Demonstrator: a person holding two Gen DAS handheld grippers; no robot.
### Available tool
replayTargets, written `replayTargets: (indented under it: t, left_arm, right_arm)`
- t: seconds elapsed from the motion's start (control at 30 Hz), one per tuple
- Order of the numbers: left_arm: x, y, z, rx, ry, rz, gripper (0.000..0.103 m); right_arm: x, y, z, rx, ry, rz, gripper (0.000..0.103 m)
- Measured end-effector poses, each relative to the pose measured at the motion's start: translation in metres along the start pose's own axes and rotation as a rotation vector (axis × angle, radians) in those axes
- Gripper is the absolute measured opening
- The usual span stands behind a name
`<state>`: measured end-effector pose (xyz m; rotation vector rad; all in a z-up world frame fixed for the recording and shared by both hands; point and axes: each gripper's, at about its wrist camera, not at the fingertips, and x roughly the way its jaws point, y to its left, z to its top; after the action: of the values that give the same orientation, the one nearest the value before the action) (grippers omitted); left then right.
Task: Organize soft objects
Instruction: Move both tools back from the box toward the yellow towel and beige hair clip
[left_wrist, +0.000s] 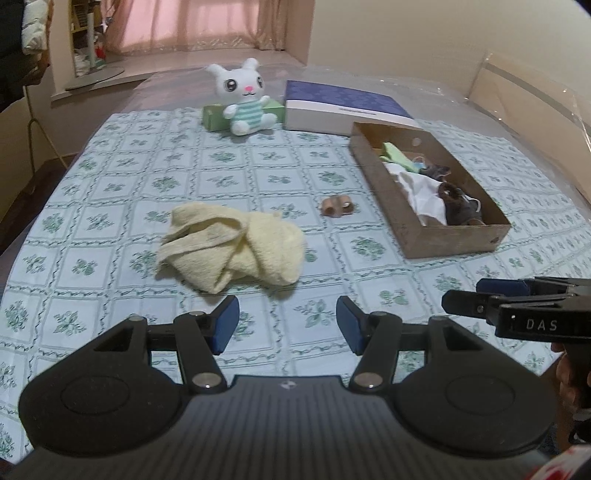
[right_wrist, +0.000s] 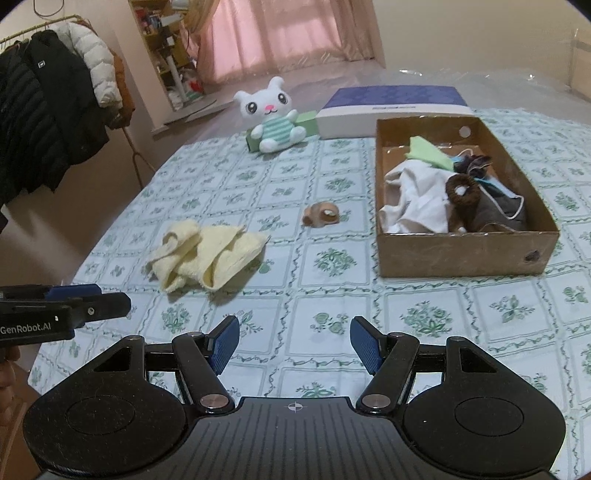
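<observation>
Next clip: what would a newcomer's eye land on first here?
Probably the crumpled pale yellow towel on the floral tablecloth, just ahead of the open left gripper. Then the brown cardboard box of mixed fabrics on the right, and the white plush bunny at the far edge.

Bare tablecloth (right_wrist: 332, 302) lies near of yellow towel (right_wrist: 207, 254); cardboard box (right_wrist: 465, 254) blocks right of towel, small brown item (right_wrist: 322, 215) between.
</observation>
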<state>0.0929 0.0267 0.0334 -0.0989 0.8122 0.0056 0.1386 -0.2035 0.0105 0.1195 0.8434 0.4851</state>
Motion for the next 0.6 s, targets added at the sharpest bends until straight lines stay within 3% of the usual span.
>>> replayTargets:
  t: [0.47, 0.6]
  left_arm:
    - [0.024, 0.013, -0.002, 0.009, -0.008, 0.034, 0.056]
    - [0.036, 0.01, -0.001, 0.039, -0.015, 0.056, 0.06]
  right_arm:
    - [0.032, -0.003, 0.002, 0.003, 0.031, -0.018, 0.066]
    - [0.042, -0.006, 0.005, 0.008, 0.037, -0.026, 0.066]
